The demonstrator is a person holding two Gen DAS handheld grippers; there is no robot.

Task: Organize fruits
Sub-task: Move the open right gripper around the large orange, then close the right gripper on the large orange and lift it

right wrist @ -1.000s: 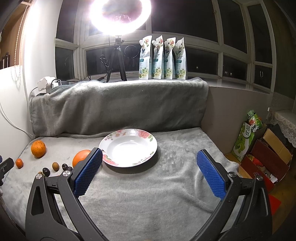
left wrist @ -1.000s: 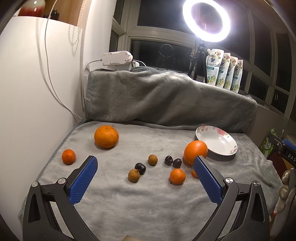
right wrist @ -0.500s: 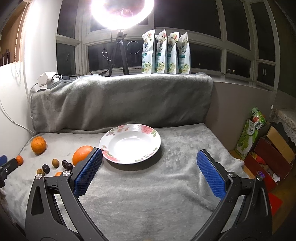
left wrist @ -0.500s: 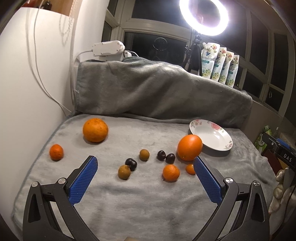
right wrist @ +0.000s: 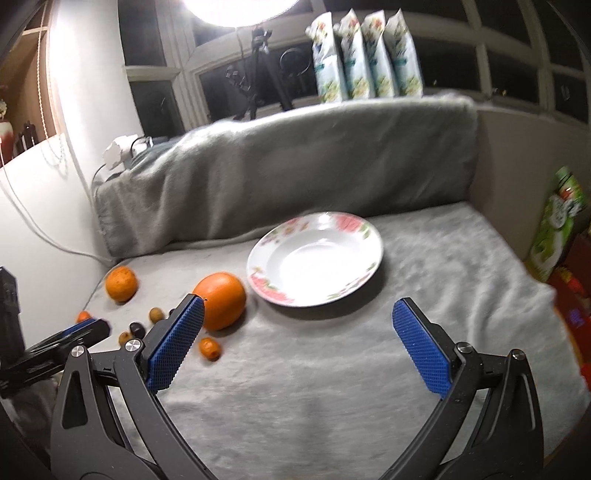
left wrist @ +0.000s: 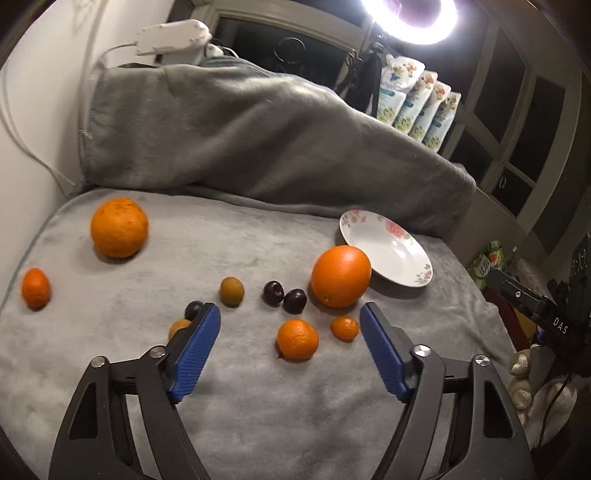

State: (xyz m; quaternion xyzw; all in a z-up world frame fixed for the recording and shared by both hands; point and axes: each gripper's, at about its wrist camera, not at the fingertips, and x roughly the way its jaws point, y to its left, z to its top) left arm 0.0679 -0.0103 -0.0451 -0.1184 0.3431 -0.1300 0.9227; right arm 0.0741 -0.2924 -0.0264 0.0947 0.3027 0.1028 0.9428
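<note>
**Fruit scattered on grey blanket, both tongs hovering empty**

Grey blanket covers the work surface and climbs a raised back, with dark windows and a ring light behind.

Left gripper points down at the fruit with its jaws closing, though the blue pads are apart and press on nothing. Between them in the left view lie a tangerine and a smaller one, both resting on the blanket, untouched. Its left pad partly hides a dark plum and a brownish fruit.

Right gripper is tilted down toward the plate, jaws wide apart and empty. The plate is white with a flowered rim and lies bare on the blanket, beyond the pads.

Elsewhere: a large orange sits just beside the plate's near-left edge; a rougher orange is far left; a small tangerine lies at the left edge. Two cherries touch each other left of the large orange, and a brown round fruit lies further left. Four pouches stand on the sill.
</note>
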